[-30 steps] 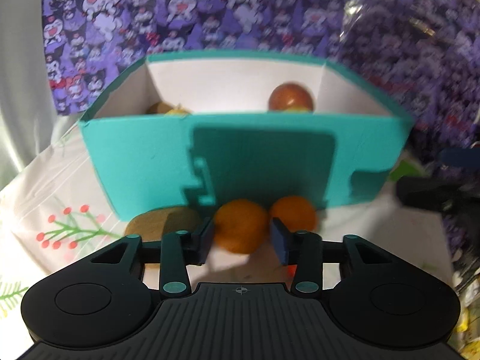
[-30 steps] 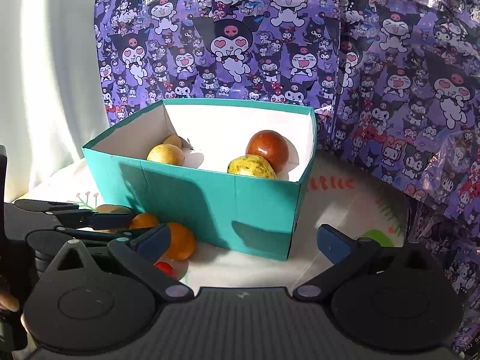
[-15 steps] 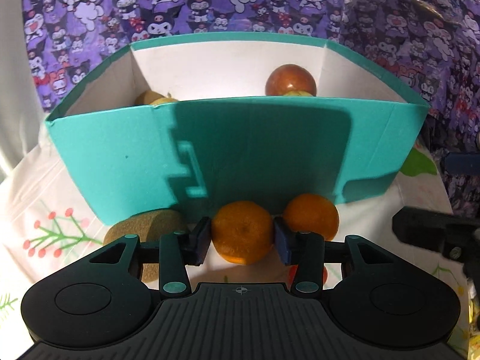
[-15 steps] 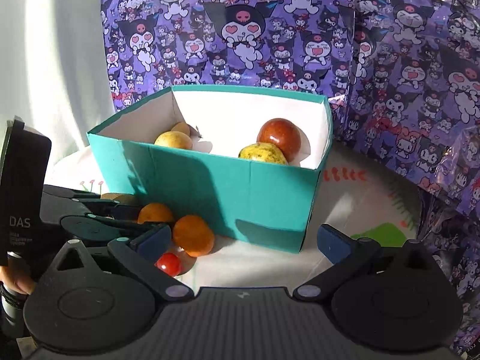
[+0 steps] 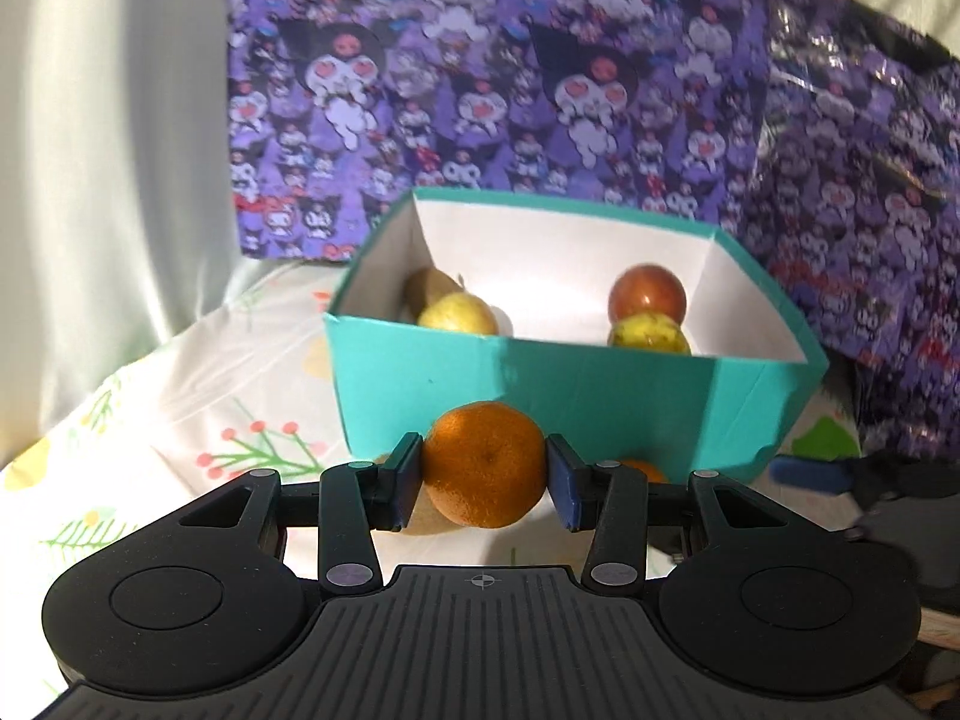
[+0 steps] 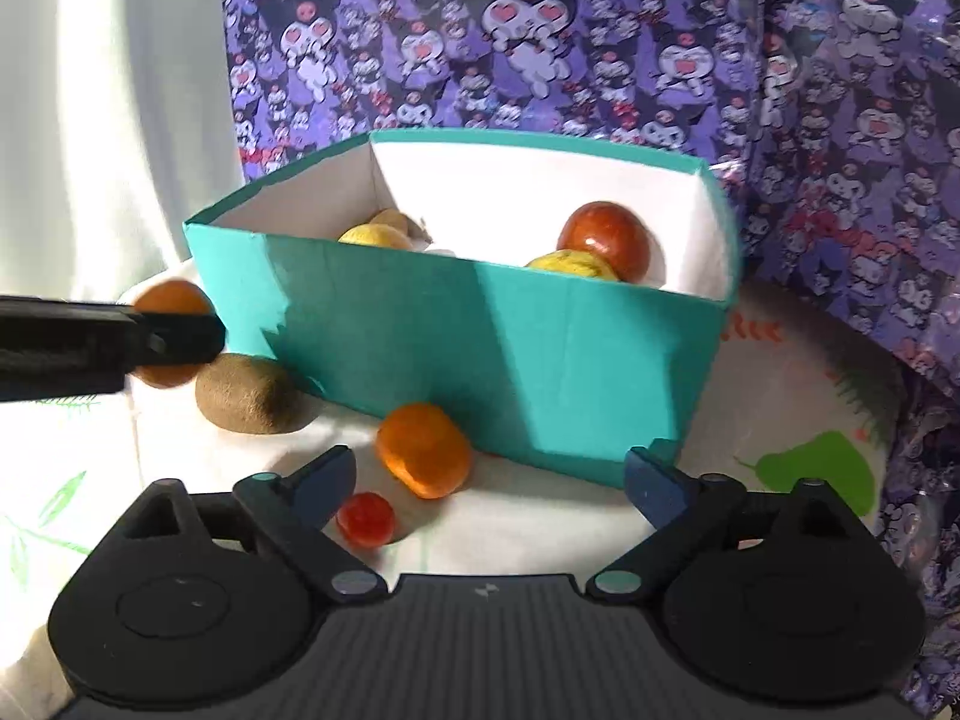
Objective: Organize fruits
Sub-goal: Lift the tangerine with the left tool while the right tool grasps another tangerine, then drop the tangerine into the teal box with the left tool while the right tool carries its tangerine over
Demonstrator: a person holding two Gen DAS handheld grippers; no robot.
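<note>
My left gripper (image 5: 485,475) is shut on an orange mandarin (image 5: 485,463) and holds it lifted in front of the teal box (image 5: 576,396); it shows at the left of the right wrist view (image 6: 171,333). The teal box (image 6: 480,360) holds a red-brown fruit (image 6: 605,237), two yellow fruits (image 6: 573,264) and a brown one (image 6: 390,221). On the cloth before the box lie a kiwi (image 6: 243,385), a second mandarin (image 6: 423,449) and a small red tomato (image 6: 365,517). My right gripper (image 6: 489,483) is open and empty, just behind the tomato and second mandarin.
A purple cartoon-print bag (image 6: 600,48) stands behind and right of the box. A white curtain (image 6: 120,90) hangs at the left. The tablecloth (image 6: 798,396) is white with printed plants.
My left gripper has closed on the mandarin and lifted it off the cloth, up to about the box wall's height. My right gripper has moved closer to the fruits on the cloth.
</note>
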